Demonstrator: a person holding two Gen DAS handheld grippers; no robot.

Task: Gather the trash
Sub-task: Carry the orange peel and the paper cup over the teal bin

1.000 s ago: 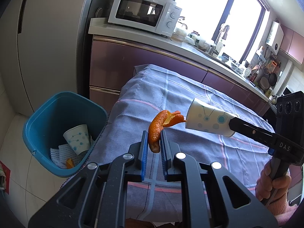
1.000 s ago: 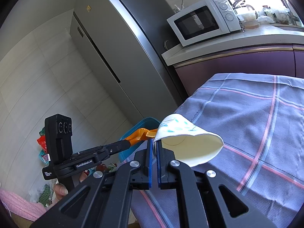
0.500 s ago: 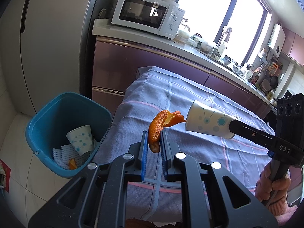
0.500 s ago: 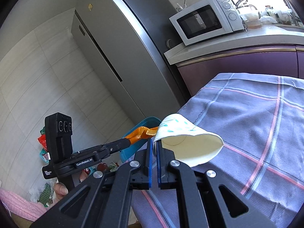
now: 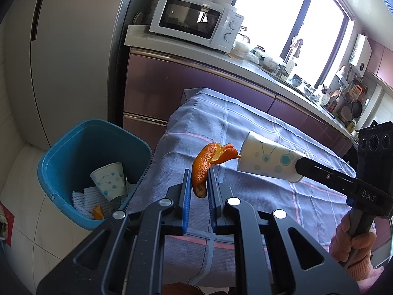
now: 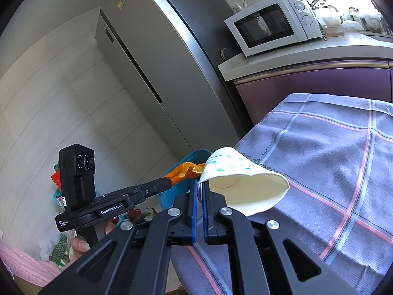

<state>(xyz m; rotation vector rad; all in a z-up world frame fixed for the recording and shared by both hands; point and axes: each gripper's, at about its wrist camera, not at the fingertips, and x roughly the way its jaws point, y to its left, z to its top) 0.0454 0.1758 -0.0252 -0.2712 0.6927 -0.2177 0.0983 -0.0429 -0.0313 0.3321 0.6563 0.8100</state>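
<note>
- The fridge (image 5: 61, 56) fills the left of the left wrist view, with the counter (image 5: 196, 51) beside it.
- A table (image 5: 258, 127) under a blue-grey checked cloth runs out from the counter towards the cameras.
- The microwave (image 5: 194, 21) sits at the counter's near end, next to the fridge.
- A blue bin (image 5: 63, 152) stands on the floor just beside the table's left edge; in it lie a paper cup, white paper and a scrap of orange peel.
- The right gripper (image 6: 200, 188) is clenched on the rim of a dotted paper cup (image 6: 245, 186), which lies on its side in the air above the cloth, its base pointing towards the bin.
- The left gripper (image 5: 199, 174) grasps a curled orange peel (image 5: 206, 162) by its lower end, above the table's left part and near the bin.
- The peel's free tip is touching or just short of the held cup's base; I cannot tell which.
- A hand (image 5: 353, 243) grips the right gripper's handle at the lower right.
</note>
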